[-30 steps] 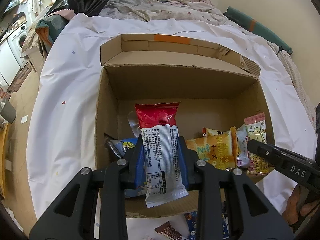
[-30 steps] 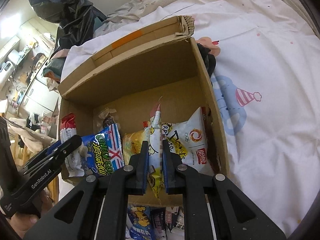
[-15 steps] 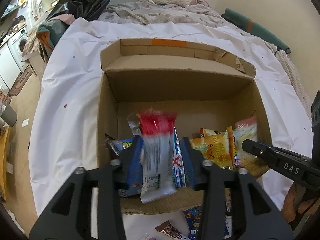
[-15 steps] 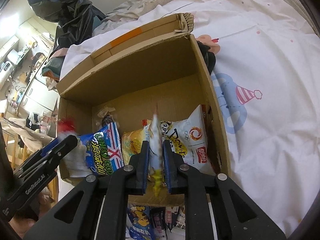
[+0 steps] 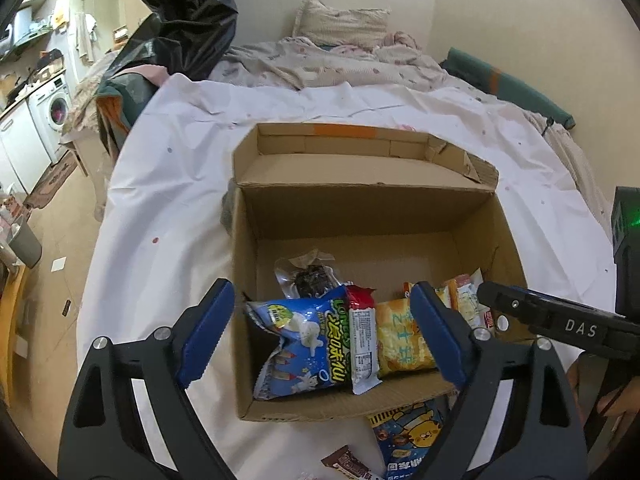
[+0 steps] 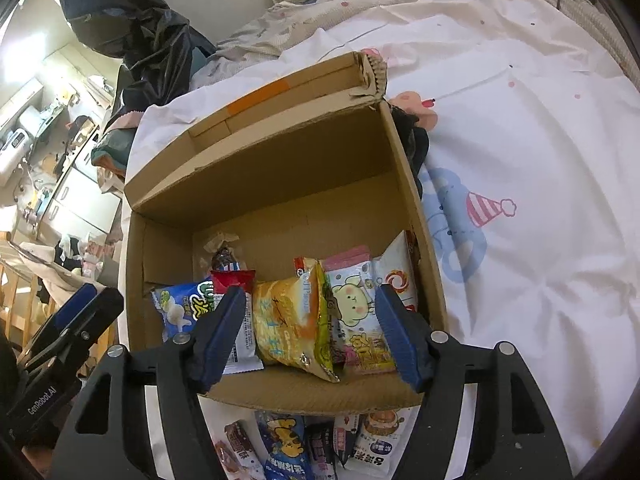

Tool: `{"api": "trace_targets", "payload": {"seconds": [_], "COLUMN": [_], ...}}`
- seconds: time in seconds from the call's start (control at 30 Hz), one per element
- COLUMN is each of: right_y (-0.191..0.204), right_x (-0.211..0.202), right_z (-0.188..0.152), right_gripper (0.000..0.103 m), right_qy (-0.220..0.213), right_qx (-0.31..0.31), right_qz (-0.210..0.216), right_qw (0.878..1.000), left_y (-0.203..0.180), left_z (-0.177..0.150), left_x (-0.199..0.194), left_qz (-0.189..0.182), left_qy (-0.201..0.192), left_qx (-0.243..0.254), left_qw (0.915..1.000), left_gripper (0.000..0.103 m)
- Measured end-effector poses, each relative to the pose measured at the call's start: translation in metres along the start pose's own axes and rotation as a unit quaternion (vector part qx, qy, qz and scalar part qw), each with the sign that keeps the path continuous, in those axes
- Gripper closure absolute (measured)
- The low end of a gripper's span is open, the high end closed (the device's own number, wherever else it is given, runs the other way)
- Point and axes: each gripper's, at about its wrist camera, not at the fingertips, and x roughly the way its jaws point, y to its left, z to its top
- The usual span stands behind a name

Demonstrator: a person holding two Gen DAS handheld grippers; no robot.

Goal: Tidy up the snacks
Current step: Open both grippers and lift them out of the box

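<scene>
An open cardboard box (image 5: 360, 212) (image 6: 280, 184) stands on a white sheet. A row of snack packs stands along its near wall: a blue pack (image 5: 304, 340), a red-and-white bar (image 5: 362, 340) (image 6: 234, 280), a yellow pack (image 5: 400, 340) (image 6: 284, 320), a pink rabbit pack (image 6: 356, 308) and a white pack (image 6: 394, 272). A clear pack with dark contents (image 5: 308, 276) lies behind them. My left gripper (image 5: 320, 338) is open and empty above the box's near left. My right gripper (image 6: 310, 330) is open and empty above the near wall.
Several loose snack packs lie on the sheet in front of the box (image 6: 300, 444) (image 5: 408, 432). Rumpled bedding and a pillow (image 5: 340, 24) lie behind the box. A black plastic bag (image 5: 184, 12) stands at the back left. The bed's left edge drops to the floor (image 5: 52, 248).
Both grippers have opened and pulled back. The red-and-white bar dropped from the left one and the rabbit pack from the right one; both now stand in the box's row.
</scene>
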Motion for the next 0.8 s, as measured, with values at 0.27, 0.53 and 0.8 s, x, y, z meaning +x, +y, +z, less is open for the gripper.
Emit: {"api": "trace_targets", "payload": {"seconds": [0.27, 0.53, 0.8], "right_y": [0.0, 0.003, -0.005], "right_x": [-0.019, -0.046, -0.059], "right_z": [-0.007, -0.025, -0.053], "right_gripper": [0.032, 0.032, 0.032], "right_qy": [-0.01, -0.019, -0.01], "right_qx": [0.01, 0.007, 0.014], "right_qz": [0.009, 0.018, 0.015], "right_qw": [1.0, 1.0, 1.0], "left_y": [0.014, 0.022, 0.028], "left_z": [-0.008, -0.027, -0.053], "left_x": [-0.02, -0.037, -0.05], "left_qz": [0.018, 0.003, 0.008], "left_qy": [-0.004, 0.018, 0.028], "left_qx": [-0.02, -0.027, -0.047], "left_qw": [0.9996, 0.9995, 0.9985], "left_gripper": [0.016, 0.016, 0.016]}}
